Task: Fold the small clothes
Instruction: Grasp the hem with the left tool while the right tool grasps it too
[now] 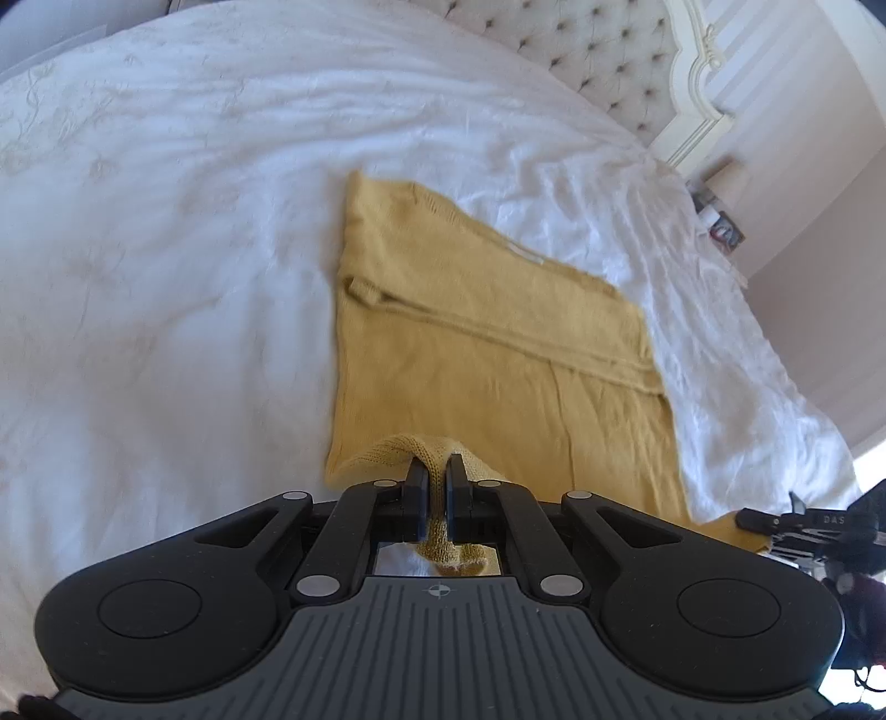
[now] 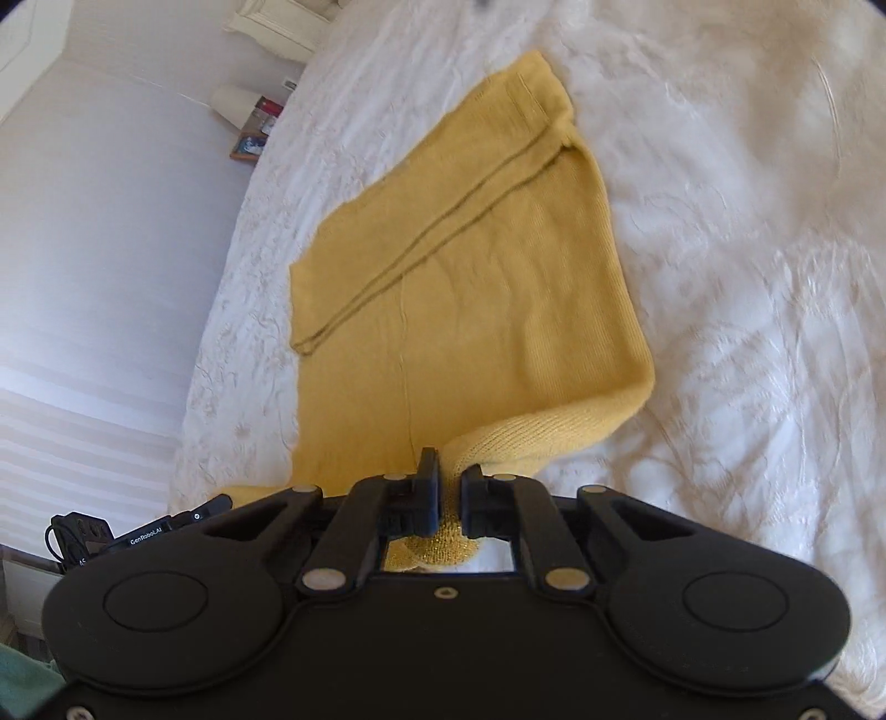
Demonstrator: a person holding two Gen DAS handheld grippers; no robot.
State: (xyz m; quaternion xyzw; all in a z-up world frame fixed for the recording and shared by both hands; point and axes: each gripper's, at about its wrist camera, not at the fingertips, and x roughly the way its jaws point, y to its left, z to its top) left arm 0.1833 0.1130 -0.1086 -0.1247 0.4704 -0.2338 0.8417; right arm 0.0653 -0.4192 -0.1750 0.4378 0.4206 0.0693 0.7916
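A yellow knit sweater (image 1: 487, 332) lies flat on the white bedspread (image 1: 166, 277), its sleeves folded across the body. My left gripper (image 1: 437, 471) is shut on the sweater's ribbed near hem, which bunches up between the fingers. The sweater also shows in the right wrist view (image 2: 487, 266). My right gripper (image 2: 449, 471) is shut on the hem at its other near corner and lifts a rolled edge. The other gripper shows at the frame edge in each view: the right one in the left wrist view (image 1: 797, 520), the left one in the right wrist view (image 2: 166, 526).
A tufted headboard (image 1: 598, 50) stands at the far end of the bed. A bedside shelf with small items (image 2: 255, 133) sits by the wall beside the bed edge. The bedspread (image 2: 747, 277) spreads wide around the sweater.
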